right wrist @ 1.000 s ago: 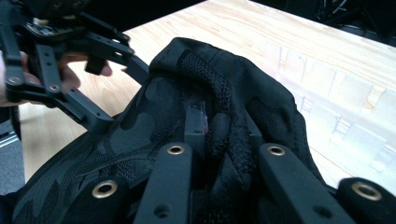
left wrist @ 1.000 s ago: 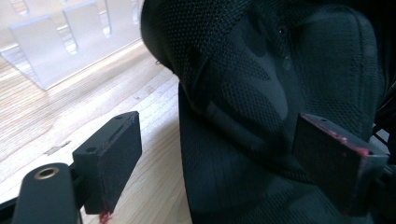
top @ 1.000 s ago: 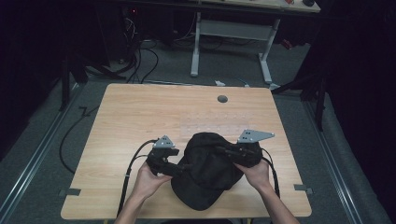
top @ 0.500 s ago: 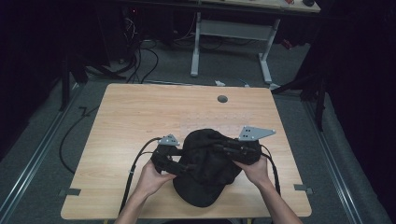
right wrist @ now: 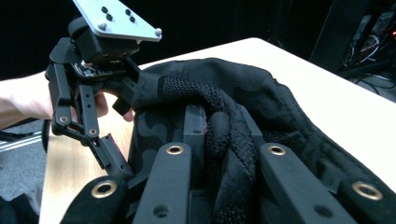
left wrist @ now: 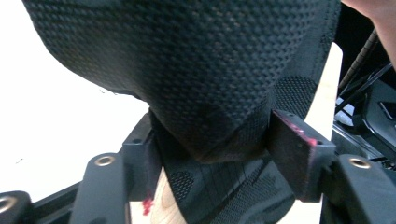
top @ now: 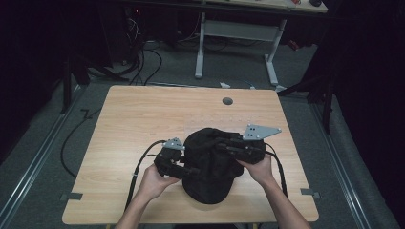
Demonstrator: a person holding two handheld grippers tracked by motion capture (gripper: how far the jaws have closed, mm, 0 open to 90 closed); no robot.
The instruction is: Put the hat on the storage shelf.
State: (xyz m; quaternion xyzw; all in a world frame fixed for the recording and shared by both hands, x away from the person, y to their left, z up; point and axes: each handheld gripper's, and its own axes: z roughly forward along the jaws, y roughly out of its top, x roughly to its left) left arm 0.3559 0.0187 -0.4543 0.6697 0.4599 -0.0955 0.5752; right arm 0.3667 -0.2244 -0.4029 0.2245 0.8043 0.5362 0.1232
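High view: I work a black backpack [top: 210, 167] that lies on the wooden table [top: 143, 124] near its front edge, between my two tongs. The left gripper [top: 187, 171] bites into the pack's near-left flank; the right gripper [top: 224, 145] reaches across the top from the far-right side. Both hands sit just behind their tools. The pack is slumped and rounded, so I judge it soft, light and nearly empty; whether anything is inside I cannot tell, since no opening faces the camera.

Left gripper view: the left gripper [left wrist: 210, 154] has a fold of padded mesh panel [left wrist: 201, 70] filling the gap between its jaws. The jaws stand fairly wide yet press on the bunched cloth from both sides, so I read this tool as pinching the backpack [left wrist: 219, 196]. The mesh is coarse and should not slip, but it will stretch and sag rather than carry shape.

Right gripper view: the right gripper [right wrist: 222, 135] is pressed together on a thick mesh strap [right wrist: 219, 126], which runs up between the jaws and arcs left toward the other tool. The left gripper [right wrist: 130, 95] shows beyond, at the pack's far edge. I judge the strap the best hold: stitched, firm and load-bearing. The camouflage-patterned shell [right wrist: 280, 107] to the right of the jaws is thin cloth and would only bunch.
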